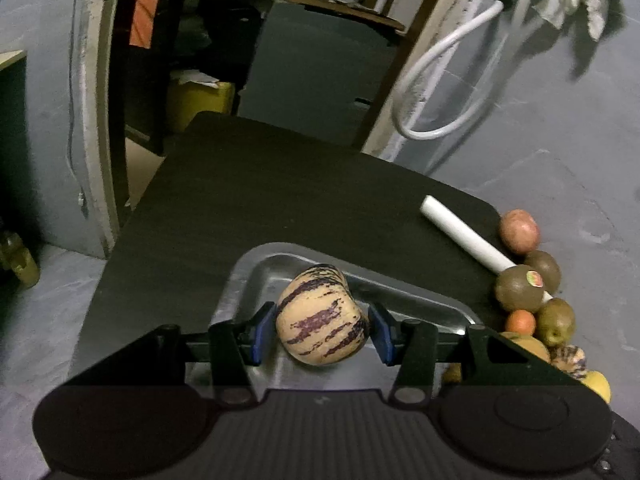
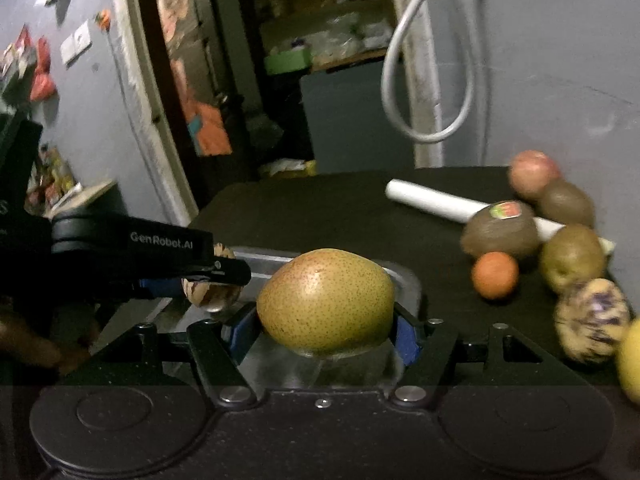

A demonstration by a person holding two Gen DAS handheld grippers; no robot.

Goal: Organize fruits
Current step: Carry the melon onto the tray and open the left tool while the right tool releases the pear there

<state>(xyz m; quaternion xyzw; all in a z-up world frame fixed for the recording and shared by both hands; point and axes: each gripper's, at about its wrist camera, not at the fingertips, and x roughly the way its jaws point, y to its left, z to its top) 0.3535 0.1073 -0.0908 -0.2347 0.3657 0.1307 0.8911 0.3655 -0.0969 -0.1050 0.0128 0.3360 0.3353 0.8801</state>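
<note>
My left gripper (image 1: 322, 330) is shut on a cream melon with purple stripes (image 1: 320, 318) and holds it over a metal tray (image 1: 256, 276) on the black table. My right gripper (image 2: 326, 330) is shut on a yellow-green speckled pear (image 2: 326, 300), also over the tray (image 2: 404, 276). The left gripper (image 2: 216, 276) with its striped melon (image 2: 210, 296) shows at the left of the right wrist view. Loose fruit lies to the right: a stickered kiwi (image 2: 500, 228), a small orange (image 2: 495, 275), a second striped melon (image 2: 592, 320), a reddish apple (image 2: 534, 174).
A white tube (image 2: 432, 200) lies on the black table (image 1: 260, 184) among the fruit near the right edge. More kiwis (image 2: 572, 258) and a yellow fruit (image 2: 630, 360) sit at the far right. A grey wall with a white cable loop (image 1: 440, 80) stands behind the table.
</note>
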